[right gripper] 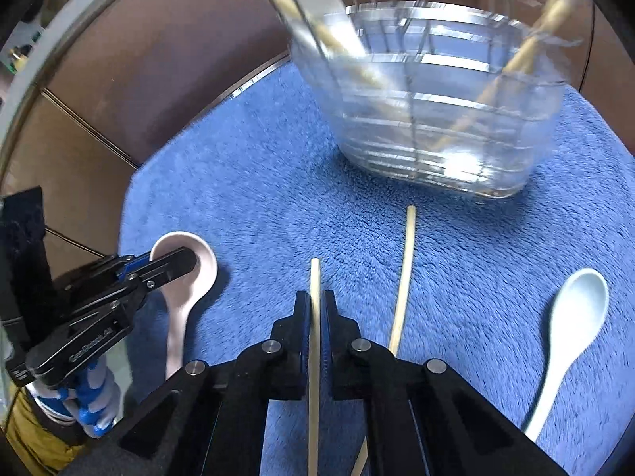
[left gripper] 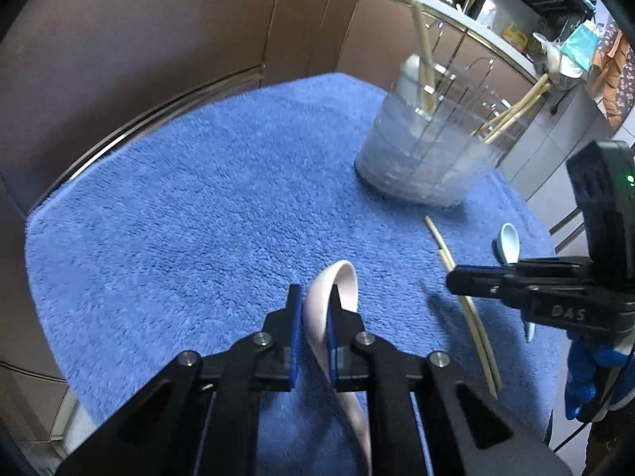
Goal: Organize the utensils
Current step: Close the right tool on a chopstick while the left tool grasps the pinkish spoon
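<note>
My left gripper is shut on a pink ceramic spoon, held near its bowl over the blue towel; it also shows in the right wrist view. My right gripper is shut on a pale chopstick. A second chopstick lies on the towel just right of it. A light blue spoon lies at the right. The clear utensil holder, also in the right wrist view, stands beyond and holds several chopsticks and a white spoon.
The blue towel covers a round table with a metal rim. Brown cabinet fronts stand behind. A kitchen counter with a sink, a microwave and clutter runs at the back right.
</note>
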A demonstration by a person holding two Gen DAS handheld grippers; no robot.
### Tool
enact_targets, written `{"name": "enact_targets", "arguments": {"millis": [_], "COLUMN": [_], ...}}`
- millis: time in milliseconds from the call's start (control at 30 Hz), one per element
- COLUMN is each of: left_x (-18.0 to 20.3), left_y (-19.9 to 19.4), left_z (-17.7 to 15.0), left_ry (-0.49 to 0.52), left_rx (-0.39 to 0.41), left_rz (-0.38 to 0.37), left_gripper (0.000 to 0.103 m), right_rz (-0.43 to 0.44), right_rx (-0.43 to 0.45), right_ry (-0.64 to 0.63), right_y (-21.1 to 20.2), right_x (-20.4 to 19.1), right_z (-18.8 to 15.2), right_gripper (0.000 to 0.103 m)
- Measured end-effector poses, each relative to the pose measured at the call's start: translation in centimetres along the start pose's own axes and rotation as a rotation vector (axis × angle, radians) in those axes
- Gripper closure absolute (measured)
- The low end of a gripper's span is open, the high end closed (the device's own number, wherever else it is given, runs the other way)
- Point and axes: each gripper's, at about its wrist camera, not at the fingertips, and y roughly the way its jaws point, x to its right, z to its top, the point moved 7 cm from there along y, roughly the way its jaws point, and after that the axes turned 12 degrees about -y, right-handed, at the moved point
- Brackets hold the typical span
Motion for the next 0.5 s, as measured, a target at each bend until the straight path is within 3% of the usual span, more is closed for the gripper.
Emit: {"name": "enact_targets", "arguments": {"millis": [500], "left_x": [1.7], "left_y": [-8.3], "left_z": [-1.2], "left_ry": [-0.021], "left_rx": [0.172], "left_rz": [-0.022], "left_gripper": [0.093], "right_rz": [0.006], "right_rx": [0.294], "right_ry": [-0.034], "right_y": [-10.7], "right_x": [-3.7], "right_z": [-3.9], "right_gripper": [0.097]}}
